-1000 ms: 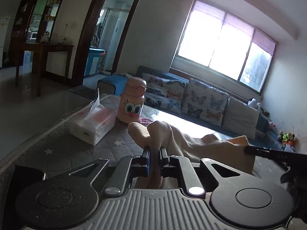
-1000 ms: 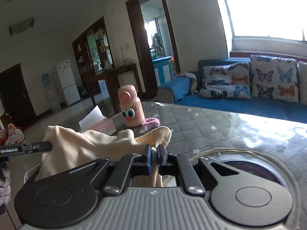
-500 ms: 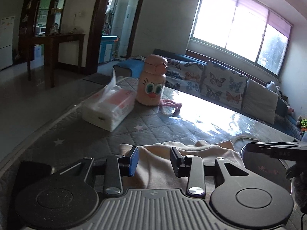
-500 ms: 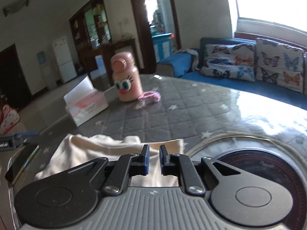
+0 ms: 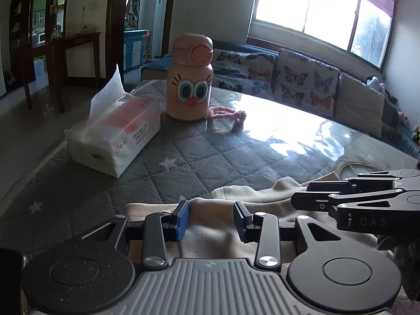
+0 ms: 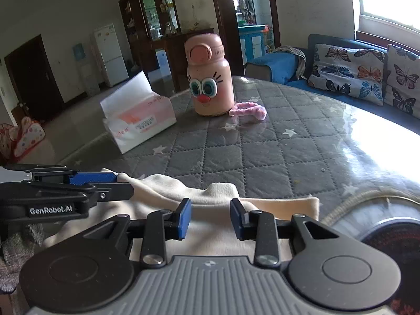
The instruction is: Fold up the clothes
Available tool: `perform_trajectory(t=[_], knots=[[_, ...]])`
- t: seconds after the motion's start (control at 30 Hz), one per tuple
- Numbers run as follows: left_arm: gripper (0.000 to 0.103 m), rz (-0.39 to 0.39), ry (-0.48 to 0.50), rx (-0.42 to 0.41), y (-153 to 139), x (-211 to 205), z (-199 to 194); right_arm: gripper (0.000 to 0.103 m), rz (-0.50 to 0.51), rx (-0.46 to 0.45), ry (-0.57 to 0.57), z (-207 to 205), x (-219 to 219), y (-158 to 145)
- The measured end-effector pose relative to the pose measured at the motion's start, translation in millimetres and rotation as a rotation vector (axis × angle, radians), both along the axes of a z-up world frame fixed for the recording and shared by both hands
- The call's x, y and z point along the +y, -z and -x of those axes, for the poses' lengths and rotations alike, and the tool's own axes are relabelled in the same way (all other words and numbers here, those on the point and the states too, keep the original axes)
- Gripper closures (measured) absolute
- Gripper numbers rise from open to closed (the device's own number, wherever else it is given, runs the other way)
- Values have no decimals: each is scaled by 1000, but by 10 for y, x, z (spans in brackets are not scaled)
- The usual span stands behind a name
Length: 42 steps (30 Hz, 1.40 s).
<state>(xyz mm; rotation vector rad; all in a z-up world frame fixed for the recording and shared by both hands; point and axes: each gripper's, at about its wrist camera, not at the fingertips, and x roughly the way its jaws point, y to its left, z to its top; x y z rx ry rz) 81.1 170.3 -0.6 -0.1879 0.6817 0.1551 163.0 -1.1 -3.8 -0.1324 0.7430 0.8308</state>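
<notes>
The cream fleece garment lies rumpled on the near edge of the grey quilted tabletop, under both tools. Our left gripper has its 2 fingers apart over the cloth, gripping nothing. Our right gripper also has its fingers apart above the garment. Farther back we see a white tissue pack, a pink cartoon-faced bottle and a pink fuzzy band beside it.
</notes>
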Motion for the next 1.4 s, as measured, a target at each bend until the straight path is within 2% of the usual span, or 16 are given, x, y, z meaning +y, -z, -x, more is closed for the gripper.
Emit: perform_trajectory(t=[0.07, 0.23, 0.3, 0.43, 0.53, 0.6, 0.73, 0.8, 1.23, 1.4], knots=[[60, -12, -4, 9, 35, 9, -58, 69, 10, -2, -2, -42, 69, 54], [53, -16, -17, 26, 101, 47, -163, 59, 1, -26, 0, -82, 171, 119], [50, -15, -19, 26, 125, 55, -170, 50, -8, -38, -1, -69, 189, 145], [47, -19, -23, 24, 138, 52, -178, 41, 1, -74, -19, -19, 235, 169], [45, -13, -28, 23, 123, 63, -170, 39, 16, -91, -28, 8, 255, 139], [44, -16, -31, 22, 109, 59, -161, 29, 9, -88, -29, 28, 227, 103], [36, -20, -28, 4, 61, 38, -74, 27, 32, -118, -40, 141, 158, 30], [34, -24, -27, -3, 39, 13, -17, 21, 41, -121, -41, 200, 100, 4], [23, -83, 23, -34, 4, -241, 576, 19, 73, -148, -37, 731, -260, -19], [22, -76, 18, -21, 74, -283, 740, 18, 79, -144, -42, 906, -352, 21]])
